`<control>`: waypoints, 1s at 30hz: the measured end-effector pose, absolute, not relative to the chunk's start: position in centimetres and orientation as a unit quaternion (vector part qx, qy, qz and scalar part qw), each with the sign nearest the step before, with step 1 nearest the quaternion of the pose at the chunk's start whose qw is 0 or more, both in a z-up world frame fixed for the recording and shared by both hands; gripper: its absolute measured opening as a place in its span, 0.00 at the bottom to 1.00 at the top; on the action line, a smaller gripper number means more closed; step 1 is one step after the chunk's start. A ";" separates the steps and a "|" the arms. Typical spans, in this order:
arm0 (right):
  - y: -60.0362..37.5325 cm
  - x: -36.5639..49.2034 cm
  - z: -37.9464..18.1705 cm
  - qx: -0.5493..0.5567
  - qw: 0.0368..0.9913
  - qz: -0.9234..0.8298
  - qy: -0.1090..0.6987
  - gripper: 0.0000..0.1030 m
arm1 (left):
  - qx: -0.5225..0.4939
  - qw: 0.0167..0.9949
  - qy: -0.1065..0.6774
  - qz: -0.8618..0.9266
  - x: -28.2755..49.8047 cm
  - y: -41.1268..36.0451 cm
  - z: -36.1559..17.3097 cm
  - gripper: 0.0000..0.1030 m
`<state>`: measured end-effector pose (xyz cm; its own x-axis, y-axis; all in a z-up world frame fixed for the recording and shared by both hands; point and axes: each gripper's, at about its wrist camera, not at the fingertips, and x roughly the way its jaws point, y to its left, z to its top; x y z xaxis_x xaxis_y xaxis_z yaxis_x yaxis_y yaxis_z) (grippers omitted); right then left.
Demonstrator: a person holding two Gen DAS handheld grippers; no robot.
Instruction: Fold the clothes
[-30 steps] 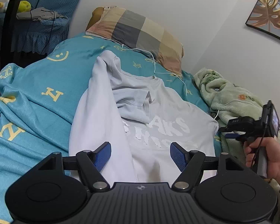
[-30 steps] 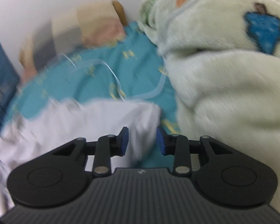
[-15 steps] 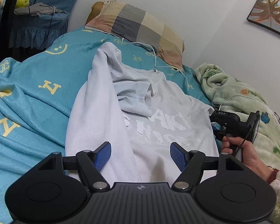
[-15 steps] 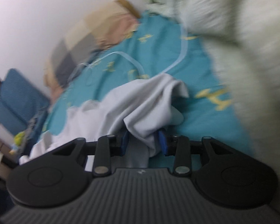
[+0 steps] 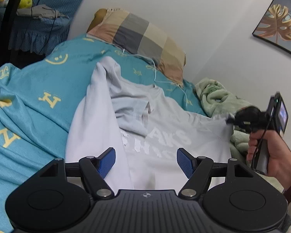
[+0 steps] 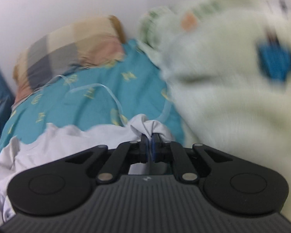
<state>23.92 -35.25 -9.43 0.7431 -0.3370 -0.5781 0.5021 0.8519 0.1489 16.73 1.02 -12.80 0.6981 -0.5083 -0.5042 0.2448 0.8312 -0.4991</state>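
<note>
T-shirt (image 5: pixel 164 136) edge bunched in right claw (image 6: pixel 149 136); left claw (image 5: pixel 145 161) agape

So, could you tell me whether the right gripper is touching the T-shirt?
Touching: in the right wrist view the right gripper has just closed, its jaws pinching a bunch of the T-shirt.

White wall (image 5: pixel 203 29) ahead, framed gold-leaf picture (image 5: pixel 279 23) on it upper right, bed in teal letter-print cover (image 5: pixel 48 89), 1 checked pillow (image 5: pixel 137 36) at its head, green fleece blanket (image 5: pixel 217 99) right, blue frilled seat (image 5: pixel 29 27) far left
</note>
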 end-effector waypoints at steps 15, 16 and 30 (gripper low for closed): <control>-15.9 24.1 -11.7 0.087 0.931 0.052 0.350 0.63 | -0.236 0.896 0.325 -0.187 17.5 4.2 -13.7 0.69; -16.7 22.9 -11.0 0.096 0.931 0.051 0.348 0.62 | -0.233 0.897 0.326 -0.189 17.5 4.0 -13.7 0.69; -21.9 8.9 -9.1 0.143 0.923 -0.019 0.357 0.63 | -0.164 0.911 0.323 -0.197 16.7 1.2 -13.3 0.69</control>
<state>8.90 -21.85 -9.08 0.7439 0.0672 -0.6649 0.1368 0.9585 0.2500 16.71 1.24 -13.29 0.7139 -0.4654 -0.5232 0.2541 0.8685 -0.4257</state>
